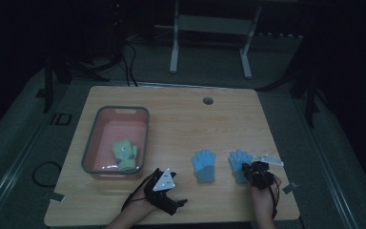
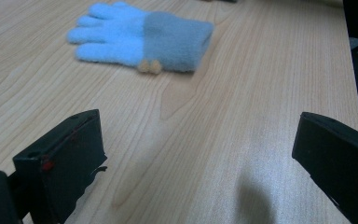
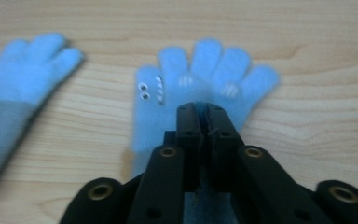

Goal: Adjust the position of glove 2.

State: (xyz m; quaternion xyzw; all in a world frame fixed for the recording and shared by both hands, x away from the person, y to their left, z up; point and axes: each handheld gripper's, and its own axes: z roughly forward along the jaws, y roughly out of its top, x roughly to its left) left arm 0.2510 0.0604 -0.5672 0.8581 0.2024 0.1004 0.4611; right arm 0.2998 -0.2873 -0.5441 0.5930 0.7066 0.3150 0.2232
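Note:
Two light blue gloves with grey cuffs lie flat on the wooden table. The left blue glove point(image 1: 204, 164) point(image 2: 140, 37) point(image 3: 14, 84) lies free. Over the palm of the right blue glove point(image 1: 238, 160) point(image 3: 205, 74), my right gripper point(image 1: 248, 169) point(image 3: 207, 111) points down with its jaws almost together, pinching the fabric. My left gripper point(image 1: 178, 202) point(image 2: 198, 126) rests near the table's front edge, left of the gloves. It is open wide, with only bare wood between its jaws.
A pink basket with a grey rim point(image 1: 145, 138) stands at the table's left and holds a green glove point(image 1: 125, 153). A round cable hole point(image 1: 208, 100) sits near the table's far edge. Beyond the table stand white frame legs point(image 1: 174, 52).

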